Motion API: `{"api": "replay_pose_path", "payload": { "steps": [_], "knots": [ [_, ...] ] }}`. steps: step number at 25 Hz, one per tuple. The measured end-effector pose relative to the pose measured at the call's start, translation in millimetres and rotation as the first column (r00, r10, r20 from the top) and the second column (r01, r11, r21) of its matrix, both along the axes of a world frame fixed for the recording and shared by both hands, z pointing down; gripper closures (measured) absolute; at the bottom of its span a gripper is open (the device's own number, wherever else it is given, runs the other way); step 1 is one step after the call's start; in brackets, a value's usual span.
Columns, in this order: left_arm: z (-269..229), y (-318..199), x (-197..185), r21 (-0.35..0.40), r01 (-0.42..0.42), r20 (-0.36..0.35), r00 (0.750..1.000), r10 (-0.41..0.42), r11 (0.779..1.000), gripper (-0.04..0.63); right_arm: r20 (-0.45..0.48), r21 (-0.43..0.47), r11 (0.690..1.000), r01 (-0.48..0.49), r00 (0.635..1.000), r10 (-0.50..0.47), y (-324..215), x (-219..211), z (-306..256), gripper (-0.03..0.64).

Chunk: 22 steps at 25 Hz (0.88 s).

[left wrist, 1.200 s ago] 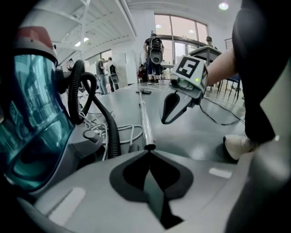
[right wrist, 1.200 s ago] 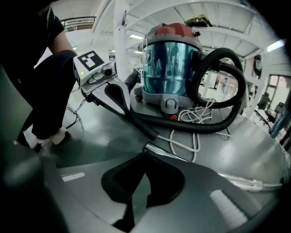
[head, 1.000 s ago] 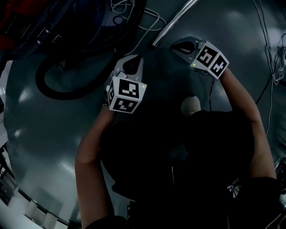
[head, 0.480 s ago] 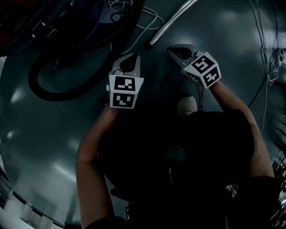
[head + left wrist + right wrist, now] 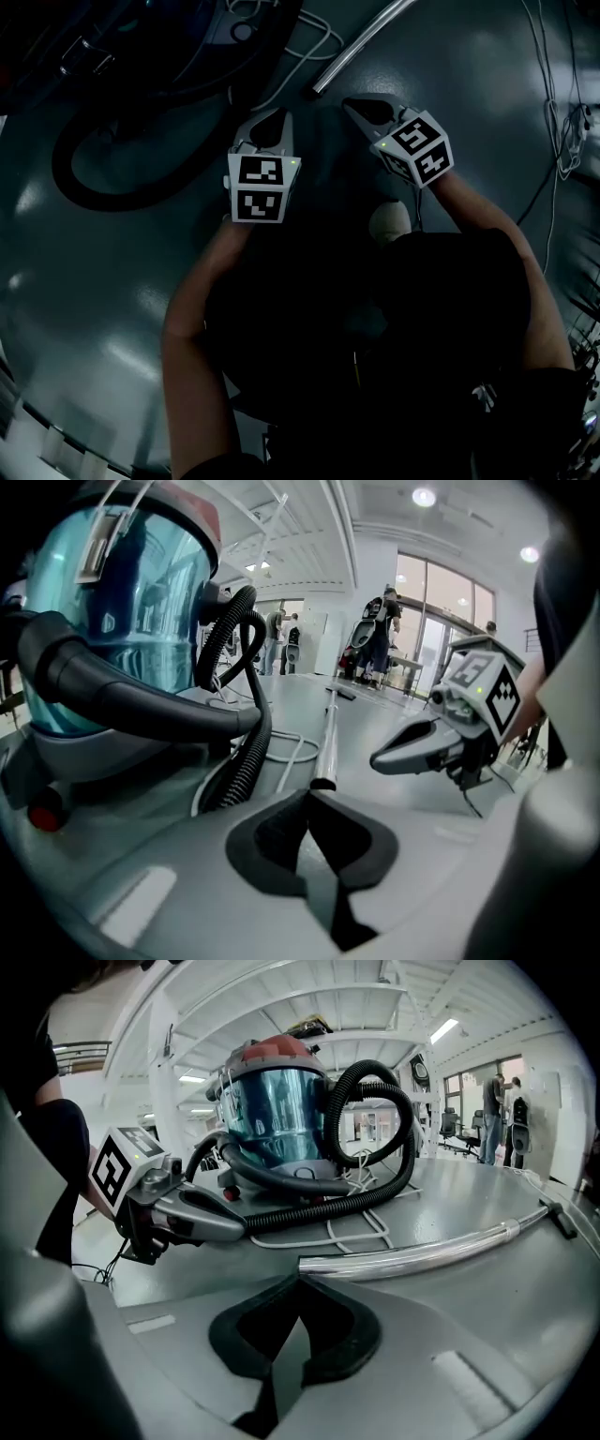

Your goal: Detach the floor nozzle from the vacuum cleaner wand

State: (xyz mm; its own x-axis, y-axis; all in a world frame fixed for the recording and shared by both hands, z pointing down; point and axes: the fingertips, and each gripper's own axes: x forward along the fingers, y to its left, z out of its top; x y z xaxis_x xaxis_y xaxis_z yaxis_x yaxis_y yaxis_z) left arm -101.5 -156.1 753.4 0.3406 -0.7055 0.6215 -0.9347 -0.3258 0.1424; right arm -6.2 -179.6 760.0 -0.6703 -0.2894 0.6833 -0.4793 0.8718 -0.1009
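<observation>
Left tool point(image 5: 309, 797): jaws pressed together, nothing between them, tip low over the grey surface point(image 5: 122, 309).
Right tool point(image 5: 298, 1283): jaws likewise closed and empty.
Wand point(image 5: 422, 1252): chrome tube lying on the surface, with its bare open end just ahead of both tool tips.
Head view only: both tools side by side, apart.
Gripper views only: vacuum cleaner point(image 5: 277, 1110) with its teal canister lit, ribbed black hose point(image 5: 314, 1208), and people far behind.

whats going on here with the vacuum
A person holds a two-jaw gripper in each hand. The left gripper and the right gripper are both shut and empty, side by side just short of the bare end of the metal wand. The canister vacuum cleaner and its black hose sit beyond. Nothing is attached to that end.
</observation>
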Motion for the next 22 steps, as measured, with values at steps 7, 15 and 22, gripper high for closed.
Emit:
{"api": "replay_pose_path", "payload": {
  "steps": [7,15,22],
  "knots": [
    [3.9,-3.9,-2.6,-0.007,0.019,-0.002,1.0,-0.019,1.0,0.586,0.023,-0.018,1.0,-0.016,1.0,0.016,-2.2,-3.4,2.5,0.62],
    [11.3,-4.1,-1.4,-0.027,0.002,0.007,1.0,-0.002,1.0,0.586,0.028,-0.025,0.999,-0.021,0.999,0.022,-1.3,-7.8,5.7,0.621],
    [13.8,-4.5,-3.0,-0.023,-0.02,0.016,1.0,0.02,1.0,0.586,0.024,-0.029,0.999,-0.016,1.0,0.017,-1.5,-10.0,8.7,0.621]
  ]
}}
